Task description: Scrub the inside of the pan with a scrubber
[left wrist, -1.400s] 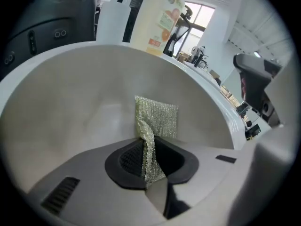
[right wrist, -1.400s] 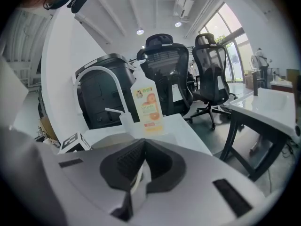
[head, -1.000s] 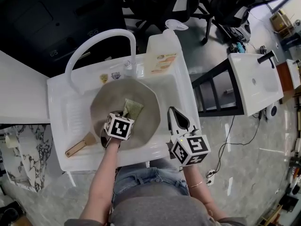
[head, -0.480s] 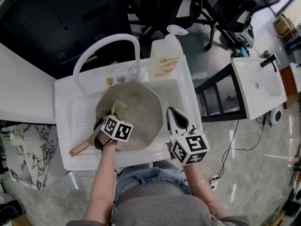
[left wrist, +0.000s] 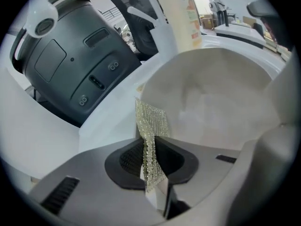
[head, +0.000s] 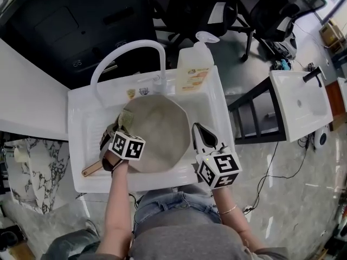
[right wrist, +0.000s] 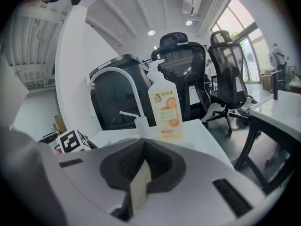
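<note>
A grey octagonal pan (head: 157, 131) lies in the white sink (head: 211, 110), its wooden handle (head: 92, 168) pointing to the front left. My left gripper (head: 116, 130) is at the pan's left rim, shut on a green-gold mesh scrubber (head: 126, 118). In the left gripper view the scrubber (left wrist: 150, 131) stands pinched between the jaws of the left gripper (left wrist: 151, 149), with the pan's pale inside (left wrist: 221, 98) to the right. My right gripper (head: 198, 130) hovers over the sink's right edge, shut and empty, apart from the pan; in its own view the right gripper (right wrist: 140, 175) faces the sink's back.
A curved white faucet (head: 127, 50) arches over the sink's back. A soap bottle (head: 194, 69) with orange print stands at the back right corner. A dark bin sits behind the sink, office chairs (right wrist: 188, 74) beyond it, and a black-framed table (head: 255, 102) to the right.
My left gripper has carried the scrubber from the pan's middle leftward to its left rim. The right gripper has stayed in place.
</note>
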Demonstrator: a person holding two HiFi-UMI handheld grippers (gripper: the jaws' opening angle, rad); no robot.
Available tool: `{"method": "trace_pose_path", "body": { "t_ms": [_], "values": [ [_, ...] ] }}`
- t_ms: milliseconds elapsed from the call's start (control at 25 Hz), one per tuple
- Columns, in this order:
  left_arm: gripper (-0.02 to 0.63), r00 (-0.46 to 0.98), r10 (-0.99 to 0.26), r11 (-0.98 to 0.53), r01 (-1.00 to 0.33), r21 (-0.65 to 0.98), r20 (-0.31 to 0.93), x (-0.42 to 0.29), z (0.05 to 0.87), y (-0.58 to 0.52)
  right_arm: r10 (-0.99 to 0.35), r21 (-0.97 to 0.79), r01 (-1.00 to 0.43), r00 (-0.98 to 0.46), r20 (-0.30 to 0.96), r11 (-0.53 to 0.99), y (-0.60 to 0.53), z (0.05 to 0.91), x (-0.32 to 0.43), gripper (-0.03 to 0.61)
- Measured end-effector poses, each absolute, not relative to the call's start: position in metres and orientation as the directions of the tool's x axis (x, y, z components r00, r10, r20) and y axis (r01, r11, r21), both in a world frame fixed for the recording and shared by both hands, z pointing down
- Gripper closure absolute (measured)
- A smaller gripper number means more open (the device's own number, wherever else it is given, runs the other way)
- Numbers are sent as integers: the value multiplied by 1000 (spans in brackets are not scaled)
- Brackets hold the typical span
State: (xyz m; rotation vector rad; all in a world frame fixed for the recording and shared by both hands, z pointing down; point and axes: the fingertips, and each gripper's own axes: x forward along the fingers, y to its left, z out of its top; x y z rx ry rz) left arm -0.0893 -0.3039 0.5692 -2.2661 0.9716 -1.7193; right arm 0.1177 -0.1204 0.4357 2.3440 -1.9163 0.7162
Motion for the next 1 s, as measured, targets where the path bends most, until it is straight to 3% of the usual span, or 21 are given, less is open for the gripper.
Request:
{"method": "trace_pose_path", "body": {
  "t_ms": [280,480,640,840,1000],
  "values": [
    [545,247,-619,-751,-463,-470,746,-83,524,-302,-921,-254,-940,121,370,-226,-120,436,117,568],
    [545,487,-407,-822,-565,-76,773,-53,513,-262,-919,-258,-937,130,372,-236,-115,436,120,568],
    [546,610,-243,-833,-530,159,754,-19,516,-226,-917,-260,-931,149,370,-257,-105,437,124,568],
    [546,681,-41,-804,-457,381,731,15,531,-180,-906,-260,-918,187,379,-299,-86,439,133,568],
    [546,651,76,-785,-428,448,755,23,561,-148,-895,-263,-904,223,386,-339,-70,441,139,568]
  ]
}}
